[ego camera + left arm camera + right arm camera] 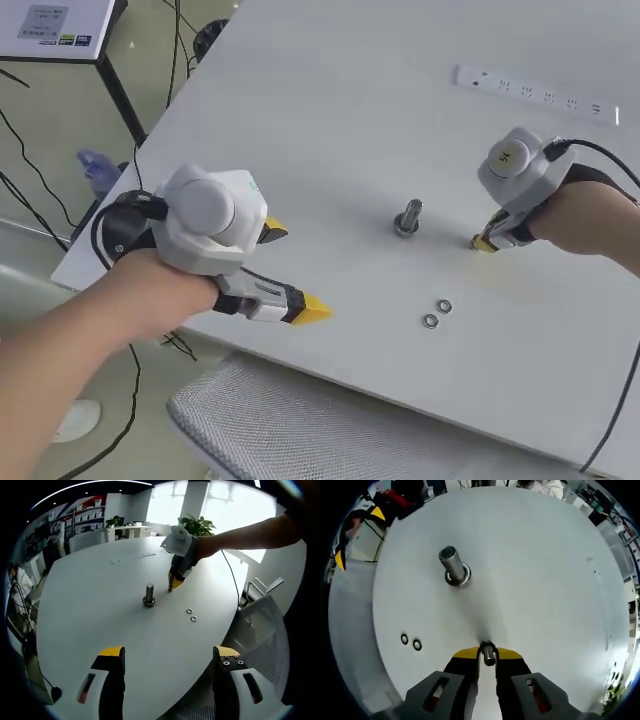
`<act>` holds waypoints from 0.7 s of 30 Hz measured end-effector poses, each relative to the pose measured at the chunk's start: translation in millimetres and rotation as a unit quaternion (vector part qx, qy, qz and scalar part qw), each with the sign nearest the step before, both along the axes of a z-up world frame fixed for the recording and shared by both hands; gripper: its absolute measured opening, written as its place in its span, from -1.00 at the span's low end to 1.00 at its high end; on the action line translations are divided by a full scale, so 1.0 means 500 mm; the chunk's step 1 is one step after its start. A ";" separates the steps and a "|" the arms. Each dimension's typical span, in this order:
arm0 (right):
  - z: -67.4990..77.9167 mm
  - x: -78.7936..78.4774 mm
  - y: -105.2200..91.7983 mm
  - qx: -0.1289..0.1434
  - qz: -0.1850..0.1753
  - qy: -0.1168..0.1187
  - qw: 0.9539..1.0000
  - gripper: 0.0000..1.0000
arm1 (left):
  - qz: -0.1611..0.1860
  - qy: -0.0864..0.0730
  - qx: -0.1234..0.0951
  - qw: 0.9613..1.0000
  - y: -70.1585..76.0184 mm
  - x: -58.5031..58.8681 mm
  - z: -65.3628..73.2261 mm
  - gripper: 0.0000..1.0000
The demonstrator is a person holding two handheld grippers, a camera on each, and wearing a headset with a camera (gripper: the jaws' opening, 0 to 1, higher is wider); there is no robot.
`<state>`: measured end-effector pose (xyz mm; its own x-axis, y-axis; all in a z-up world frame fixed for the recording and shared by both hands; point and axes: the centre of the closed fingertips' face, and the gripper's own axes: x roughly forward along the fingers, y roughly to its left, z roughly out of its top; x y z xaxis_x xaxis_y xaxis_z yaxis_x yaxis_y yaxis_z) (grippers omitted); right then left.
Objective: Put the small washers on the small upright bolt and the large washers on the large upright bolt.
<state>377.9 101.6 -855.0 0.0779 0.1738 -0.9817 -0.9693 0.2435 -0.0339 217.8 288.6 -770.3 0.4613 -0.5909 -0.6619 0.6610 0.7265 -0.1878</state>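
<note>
The small bolt stands on the worktop right of the middle, pinched between the narrow jaws of the right gripper, which points down at it. The two small washers lie flat, side by side and almost touching, between that bolt and the near edge, apart from both bolts. The large bolt stands upright near the middle of the worktop, just left of the right gripper. It has a wider ring at its foot, and I cannot tell if this is its head or a washer already on it. The left gripper hangs over the near left edge, well apart from the bolts, its jaws wide and holding nothing. A power strip lies toward the far right edge. The step in hand looks like setting or steadying the small bolt, with the small washers not yet threaded. Next, the left gripper likely has to reach across to a washer, close on its thin rim, lift it and lower its hole over the small bolt. The right jaws would have to leave the bolt's tip free without tipping it.
</note>
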 end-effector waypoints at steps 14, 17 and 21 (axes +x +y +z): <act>-0.011 -0.002 -0.004 0.000 0.002 -0.001 1.000 -0.77 | -0.003 0.004 0.002 1.000 0.004 0.001 -0.003 0.41; -0.010 -0.005 -0.005 -0.001 0.003 0.000 1.000 -0.77 | -0.003 0.003 0.003 1.000 0.005 0.000 -0.003 0.41; -0.010 -0.007 -0.005 -0.003 0.003 0.001 1.000 -0.77 | -0.004 0.003 0.002 1.000 0.003 0.000 -0.002 0.41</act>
